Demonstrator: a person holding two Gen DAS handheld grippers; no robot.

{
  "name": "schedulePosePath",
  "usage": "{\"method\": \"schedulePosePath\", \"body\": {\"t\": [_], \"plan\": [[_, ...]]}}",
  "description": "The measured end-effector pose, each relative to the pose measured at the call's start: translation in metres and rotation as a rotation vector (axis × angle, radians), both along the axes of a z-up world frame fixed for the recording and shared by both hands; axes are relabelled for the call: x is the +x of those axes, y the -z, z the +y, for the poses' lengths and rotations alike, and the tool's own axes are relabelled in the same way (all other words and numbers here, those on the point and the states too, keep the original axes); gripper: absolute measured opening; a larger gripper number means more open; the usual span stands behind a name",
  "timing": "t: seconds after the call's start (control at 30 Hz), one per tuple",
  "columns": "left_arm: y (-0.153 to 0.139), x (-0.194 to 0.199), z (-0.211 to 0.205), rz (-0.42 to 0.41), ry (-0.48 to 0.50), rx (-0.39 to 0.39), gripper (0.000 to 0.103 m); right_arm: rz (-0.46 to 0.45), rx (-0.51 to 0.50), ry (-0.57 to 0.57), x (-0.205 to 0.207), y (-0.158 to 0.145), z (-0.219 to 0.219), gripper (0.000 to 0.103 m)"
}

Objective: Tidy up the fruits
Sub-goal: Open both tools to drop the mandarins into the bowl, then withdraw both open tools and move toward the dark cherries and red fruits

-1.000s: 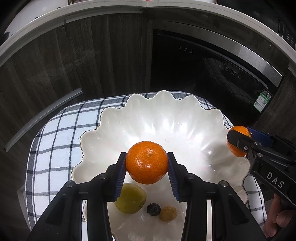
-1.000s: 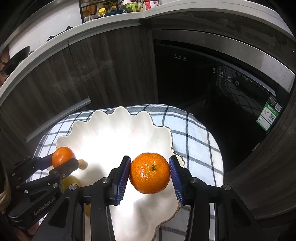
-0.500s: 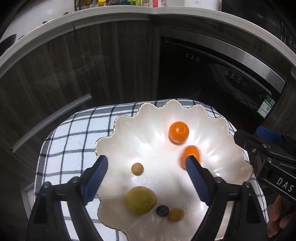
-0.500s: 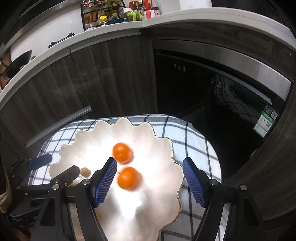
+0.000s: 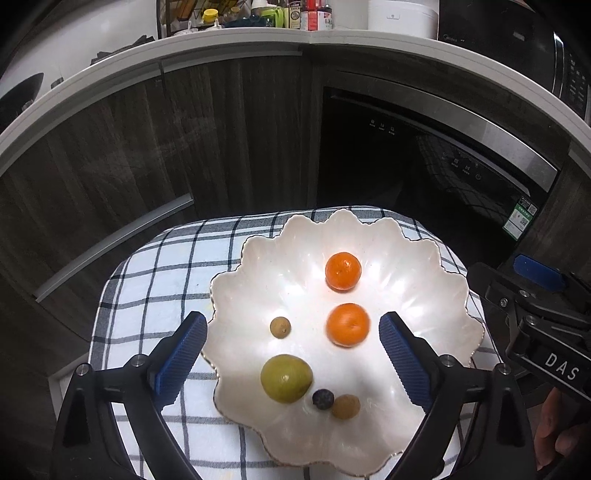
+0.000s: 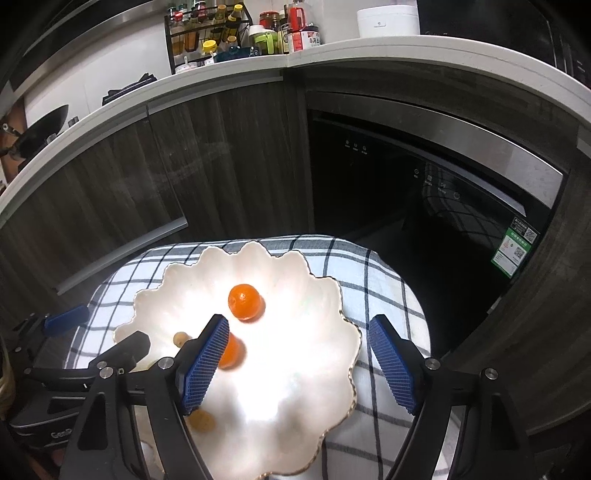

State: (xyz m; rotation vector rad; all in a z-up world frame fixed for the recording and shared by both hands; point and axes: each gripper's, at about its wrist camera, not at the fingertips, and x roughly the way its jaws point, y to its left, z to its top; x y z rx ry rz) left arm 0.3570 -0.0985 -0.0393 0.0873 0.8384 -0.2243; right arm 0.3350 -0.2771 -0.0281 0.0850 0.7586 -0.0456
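Note:
A white scalloped bowl (image 5: 229, 273) on a checked cloth holds two oranges (image 5: 342, 270) (image 5: 347, 324), a green fruit (image 5: 286, 377), a dark berry (image 5: 323, 398) and two small brown fruits (image 5: 280, 326) (image 5: 345, 406). My left gripper (image 5: 291, 321) hangs above the bowl with its jaws opening and nothing between the pads. In the right wrist view my right gripper (image 6: 299, 325) hovers over the bowl's (image 6: 332, 291) right side, jaws also opening and empty. Its left finger partly hides the nearer orange (image 6: 231, 350); the farther orange (image 6: 245, 302) shows fully. Each gripper appears at the edge of the other's view (image 5: 509, 273) (image 6: 105, 328).
The blue-checked cloth (image 5: 155, 280) covers a small raised surface. Dark wood cabinets (image 5: 184, 147) and a black built-in appliance (image 5: 406, 166) stand close behind it. A white counter above carries bottles and jars (image 6: 240, 33). A person's hand (image 5: 554, 435) grips the right tool.
Both grippers were shut on an orange each; both have opened wide and let go. The two oranges now lie in the bowl. Both grippers have risen and drawn back.

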Motion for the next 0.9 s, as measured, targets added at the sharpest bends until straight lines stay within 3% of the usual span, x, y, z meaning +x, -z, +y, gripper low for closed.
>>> {"method": "schedulePosePath", "body": {"t": [0.9], "plan": [[-0.026, -0.057, 0.009, -0.042, 0.001, -0.019, 0.095, -0.045, -0.014, 0.006, -0.056, -0.024, 0.005, 0.079]]}}
